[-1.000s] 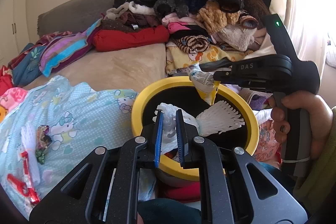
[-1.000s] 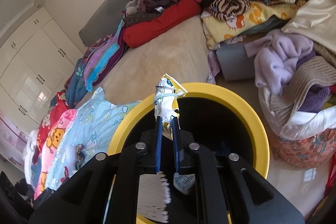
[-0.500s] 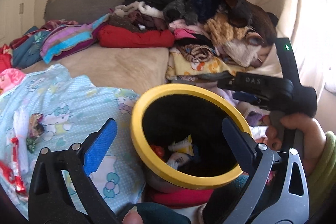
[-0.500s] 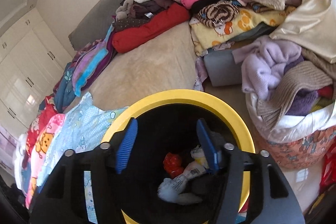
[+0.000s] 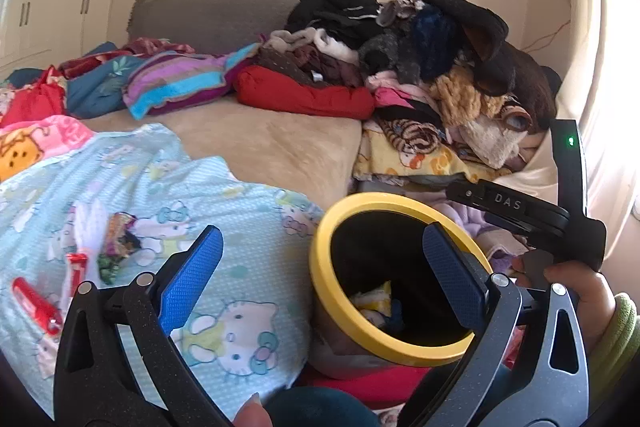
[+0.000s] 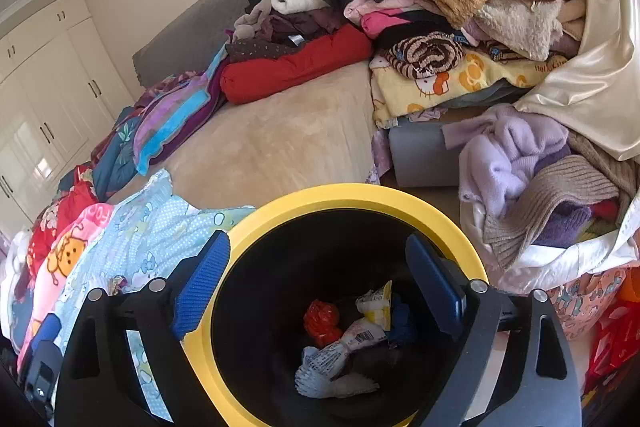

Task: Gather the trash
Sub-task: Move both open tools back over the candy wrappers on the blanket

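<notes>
The left claw stands with its blue-padded jaws spread wide and nothing between them. Through the gap shows the edge of a pale blue cartoon-print blanket and the near side of a yellow-rimmed black bin. The bin stands beside the bed, just right of the blanket.

The right claw hovers over the mouth of the bin, pointing down into it. Its jaws are opening and nothing is held between them. At the bottom of the bin lie a crumpled red wrapper, a white-and-yellow packet, a white packet with a barcode and a white frilled piece; something dark blue lies beside the yellow packet.

In the left wrist view the right tool's black body, marked DAS, reaches over the far right of the bin's rim, held by a hand in a green sleeve. A green light glows on its upright part.

More trash remains on the blanket, to the left of the left claw: a dark, colourful crumpled wrapper, a white frilled piece and red wrappers near the left edge.

At the head of the bed a heap of clothes is piled, with a red rolled bundle at its foot. White wardrobe doors stand along the far wall.
</notes>
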Demonstrator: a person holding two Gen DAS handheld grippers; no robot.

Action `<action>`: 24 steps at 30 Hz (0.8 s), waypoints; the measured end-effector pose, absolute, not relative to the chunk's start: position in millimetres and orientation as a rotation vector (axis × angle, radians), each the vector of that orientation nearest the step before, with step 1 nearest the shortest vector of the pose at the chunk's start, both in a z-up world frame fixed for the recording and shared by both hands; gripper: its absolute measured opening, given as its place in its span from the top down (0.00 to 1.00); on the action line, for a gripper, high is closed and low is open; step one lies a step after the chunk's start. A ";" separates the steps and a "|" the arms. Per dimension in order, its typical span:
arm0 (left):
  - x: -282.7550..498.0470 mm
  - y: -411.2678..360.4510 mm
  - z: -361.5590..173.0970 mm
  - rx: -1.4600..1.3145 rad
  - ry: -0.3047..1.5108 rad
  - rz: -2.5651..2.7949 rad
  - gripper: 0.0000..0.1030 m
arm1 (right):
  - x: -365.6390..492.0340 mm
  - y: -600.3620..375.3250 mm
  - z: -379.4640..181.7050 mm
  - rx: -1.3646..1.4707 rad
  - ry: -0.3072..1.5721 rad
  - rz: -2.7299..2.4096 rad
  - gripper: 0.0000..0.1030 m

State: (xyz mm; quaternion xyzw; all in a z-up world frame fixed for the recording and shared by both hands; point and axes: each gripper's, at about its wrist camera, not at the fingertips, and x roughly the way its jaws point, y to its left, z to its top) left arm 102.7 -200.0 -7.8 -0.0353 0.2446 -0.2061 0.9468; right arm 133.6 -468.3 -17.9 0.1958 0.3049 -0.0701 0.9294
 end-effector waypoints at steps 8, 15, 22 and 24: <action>97.7 -170.5 4.1 -0.102 0.462 -0.351 0.11 | 134.4 -448.5 -9.3 0.377 0.611 -0.116 0.13; 95.7 -148.8 11.3 -0.121 0.441 -0.284 0.11 | 135.2 -415.3 0.2 0.324 0.608 -0.045 0.11; 95.2 -123.8 16.3 -0.154 0.424 -0.229 0.11 | 134.8 -388.3 5.7 0.284 0.608 0.008 0.09; 95.0 -116.4 16.7 -0.163 0.421 -0.211 0.11 | 134.4 -382.5 6.6 0.274 0.608 0.020 0.09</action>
